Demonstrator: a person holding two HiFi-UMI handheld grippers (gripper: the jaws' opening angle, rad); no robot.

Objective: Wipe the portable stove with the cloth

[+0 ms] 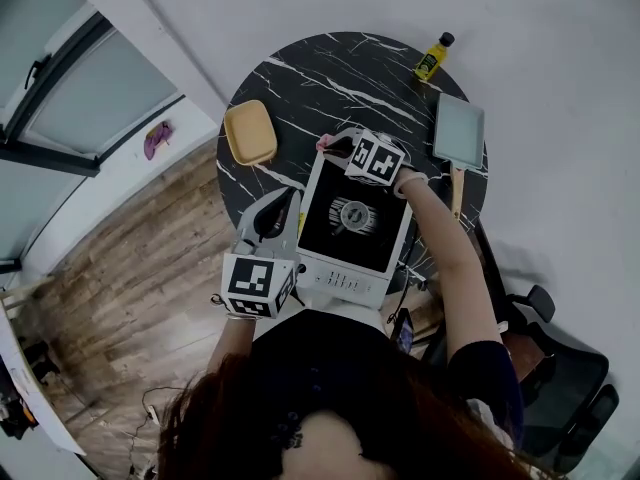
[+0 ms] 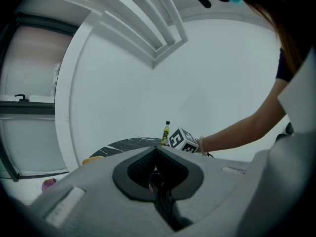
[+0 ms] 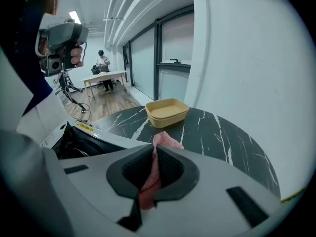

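Grey left gripper (image 1: 284, 198), right gripper (image 1: 332, 146); black-white marker cubes (image 1: 257, 282); dark top (image 1: 335, 358).

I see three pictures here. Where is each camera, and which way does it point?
Head view: on the person's head, looking steeply down at the table, stove, left claw and right claw; hair and right arm show.
Left gripper view: on the left claw, facing across the table to the wall; its shut jaws and the right arm show.
Right gripper view: on the right claw, facing the windows; its jaws pinch the cloth.
Shared: head and right gripper views both show the tray.
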